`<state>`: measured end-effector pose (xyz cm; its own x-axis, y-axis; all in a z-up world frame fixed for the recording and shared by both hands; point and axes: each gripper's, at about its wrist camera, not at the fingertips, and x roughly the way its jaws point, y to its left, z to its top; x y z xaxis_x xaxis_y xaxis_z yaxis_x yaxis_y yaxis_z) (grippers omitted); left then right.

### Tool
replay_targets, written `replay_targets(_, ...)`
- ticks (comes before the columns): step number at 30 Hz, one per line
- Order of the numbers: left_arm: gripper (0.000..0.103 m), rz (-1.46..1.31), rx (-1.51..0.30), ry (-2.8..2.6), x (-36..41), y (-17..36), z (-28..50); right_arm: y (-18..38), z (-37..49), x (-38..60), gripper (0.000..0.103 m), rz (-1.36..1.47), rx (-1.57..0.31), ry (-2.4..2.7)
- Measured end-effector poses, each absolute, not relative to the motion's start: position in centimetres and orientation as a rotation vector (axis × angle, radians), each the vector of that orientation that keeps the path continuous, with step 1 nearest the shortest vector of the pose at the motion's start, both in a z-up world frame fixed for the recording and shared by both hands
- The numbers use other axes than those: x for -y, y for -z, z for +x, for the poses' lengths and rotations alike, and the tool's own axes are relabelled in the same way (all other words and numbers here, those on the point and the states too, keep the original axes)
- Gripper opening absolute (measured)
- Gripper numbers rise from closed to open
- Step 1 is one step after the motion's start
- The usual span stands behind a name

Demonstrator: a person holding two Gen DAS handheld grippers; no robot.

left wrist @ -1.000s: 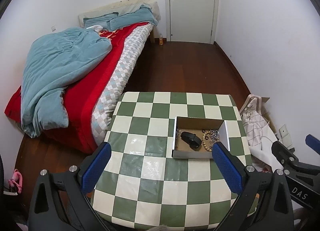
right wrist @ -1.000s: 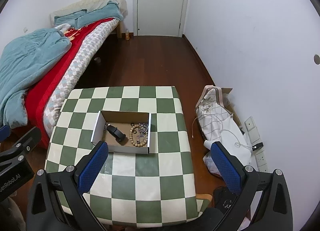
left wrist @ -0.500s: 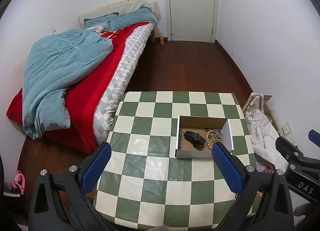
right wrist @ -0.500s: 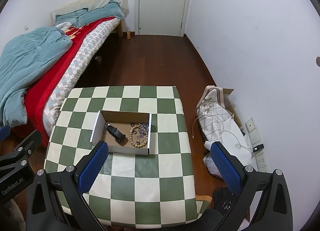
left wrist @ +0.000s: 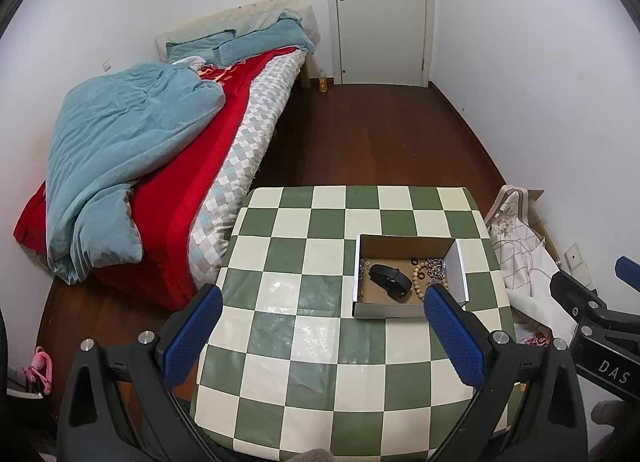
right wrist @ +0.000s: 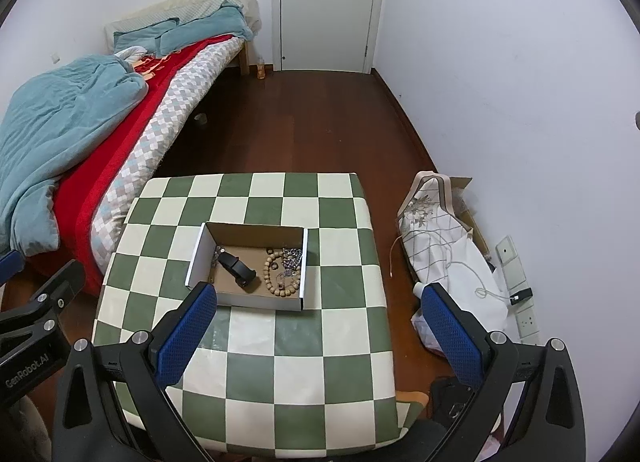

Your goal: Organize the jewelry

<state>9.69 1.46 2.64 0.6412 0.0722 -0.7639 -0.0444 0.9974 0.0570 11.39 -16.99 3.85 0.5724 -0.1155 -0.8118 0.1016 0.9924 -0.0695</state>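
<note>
An open cardboard box (left wrist: 459,268) (right wrist: 197,260) sits on the green-and-white checkered table (left wrist: 320,342) (right wrist: 280,362). Inside lie a black band (left wrist: 391,279) (right wrist: 237,269), a wooden bead bracelet (left wrist: 418,282) (right wrist: 278,276), silver chain jewelry (left wrist: 437,266) (right wrist: 291,256) and small dark rings (left wrist: 414,261). My left gripper (left wrist: 322,338) is open and empty, held high above the table's near side. My right gripper (right wrist: 320,330) is open and empty, also high above the table, nearer than the box.
A bed (left wrist: 160,149) with a teal blanket and red cover stands left of the table. A white bag and cables (right wrist: 448,254) lie on the floor to the right by the wall. A closed white door (left wrist: 380,13) is at the back.
Both grippers have drawn back and up from the table; the box now looks smaller and further away. Both stay open and empty.
</note>
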Motion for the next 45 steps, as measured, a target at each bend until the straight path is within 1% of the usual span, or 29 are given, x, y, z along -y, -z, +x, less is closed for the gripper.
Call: replay_targets(45, 0.103, 0.03, -0.848, -0.058, -1.2, -3.9, 9.0, -4.9, 10.6, 16.5, 0.103, -0.006, -0.929, 0.093)
